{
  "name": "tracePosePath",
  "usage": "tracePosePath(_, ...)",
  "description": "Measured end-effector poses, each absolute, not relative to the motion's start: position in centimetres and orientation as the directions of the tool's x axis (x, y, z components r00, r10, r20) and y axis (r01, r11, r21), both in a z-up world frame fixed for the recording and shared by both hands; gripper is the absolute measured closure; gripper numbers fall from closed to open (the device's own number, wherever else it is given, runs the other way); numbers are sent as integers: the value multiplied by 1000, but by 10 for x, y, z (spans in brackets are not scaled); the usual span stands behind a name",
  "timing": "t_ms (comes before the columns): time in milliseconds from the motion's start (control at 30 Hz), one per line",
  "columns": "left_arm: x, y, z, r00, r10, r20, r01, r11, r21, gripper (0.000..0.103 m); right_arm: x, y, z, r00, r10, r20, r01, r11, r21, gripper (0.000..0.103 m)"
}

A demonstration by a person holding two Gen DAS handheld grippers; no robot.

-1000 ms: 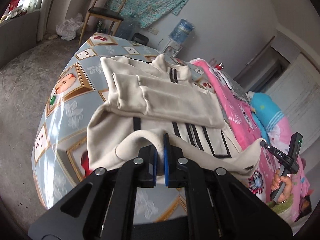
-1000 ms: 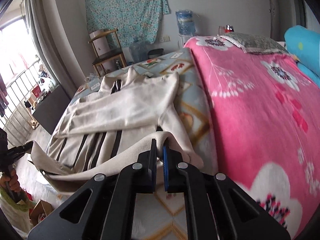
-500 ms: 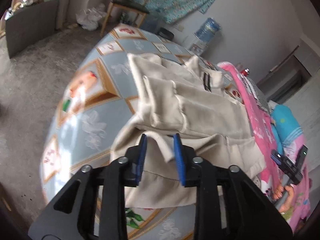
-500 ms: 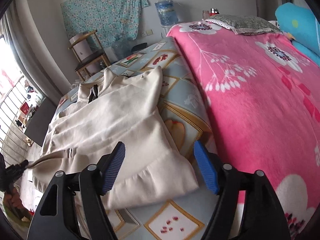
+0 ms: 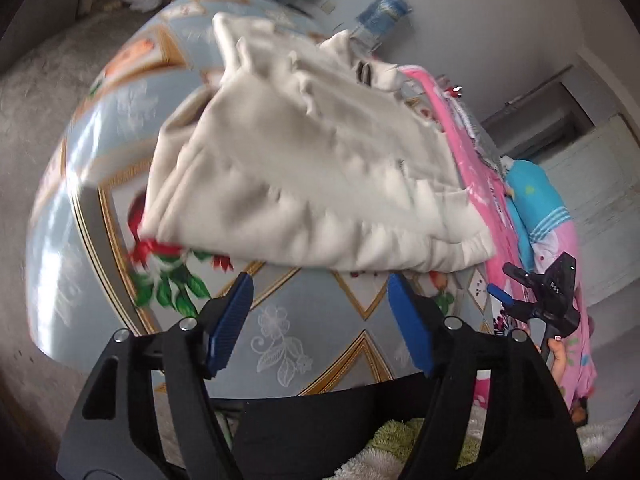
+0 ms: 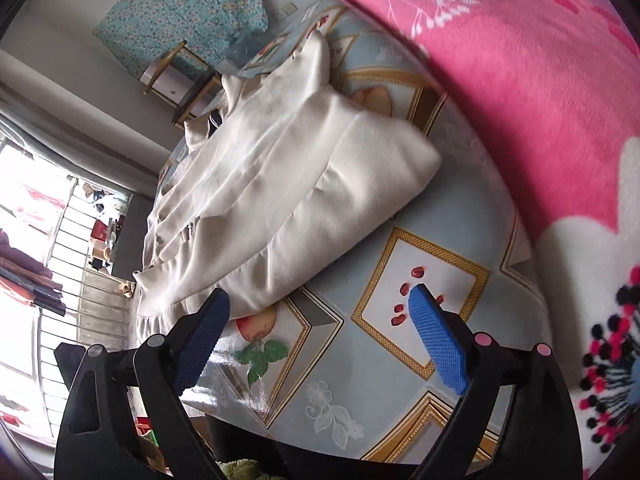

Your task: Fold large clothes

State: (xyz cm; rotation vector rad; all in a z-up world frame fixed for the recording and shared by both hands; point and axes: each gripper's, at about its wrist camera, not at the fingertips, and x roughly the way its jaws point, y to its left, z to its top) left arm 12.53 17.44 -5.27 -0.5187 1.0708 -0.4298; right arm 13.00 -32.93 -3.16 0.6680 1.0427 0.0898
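Two claws, both mine, hang over the bed. Far left in my right claw's view, a barred window [image 6: 60, 272], then a wooden chair [image 6: 176, 76] by the wall under a hung teal floral cloth [image 6: 188, 4]. My left gripper [image 5: 320, 320] has just been spreading its jaws; they stand wide with nothing between them, over the bare blue patterned bedsheet [image 5: 304, 320]. The cream garment [image 5: 304, 168] lies folded just beyond its tips, blurred in this view. My right gripper [image 6: 318, 334] has also just been opening and holds nothing; its left pad [image 6: 200, 336] sits at the garment's near edge, though I cannot tell whether it touches. A pink floral blanket [image 6: 520, 92] crowds the garment's right side. A blue water jug [image 5: 380, 16] stands past the bed.
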Motion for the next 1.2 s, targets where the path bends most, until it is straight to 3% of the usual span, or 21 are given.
tracePosePath(133,130,189,-67,478,-544,-689,-55,765,-642,34,140,-322,-41,489,351,-799,268,811,521,14)
tracePosePath(367,148,219,-79,578,-564,-590,-206,599,-774,32,152,-333,-48,568,354,-743,306,748,590,14)
tracePosePath(533,153,213,-75,617,-487,-618,-274,604,-749,34,165,-339,-51,641,305,-705,343,707,618,14)
tracePosePath(667,163,193,-67,601,-319,-733,-298,762,-575,64,178,-331,-49,681,228,-696,370,713,596,14)
tracePosePath(767,168,170,-60,611,-188,-769,-218,893,-393,75,185,-317,-44,675,100,-731,392,791,470,34)
tracePosePath(833,167,153,-53,643,-94,-760,-148,959,-244,83,186,-311,-41,667,24,-745,392,839,378,63)
tracePosePath(933,153,131,-35,725,7,-689,-53,998,-45,92,183,-301,-28,667,-54,-743,358,898,256,87)
tracePosePath(1067,133,118,-2,803,32,-595,15,997,73,95,165,-293,1,705,-100,-702,309,934,178,93)
tracePosePath(1200,115,117,26,835,3,-550,49,996,80,98,142,-291,24,742,-87,-665,270,946,178,93)
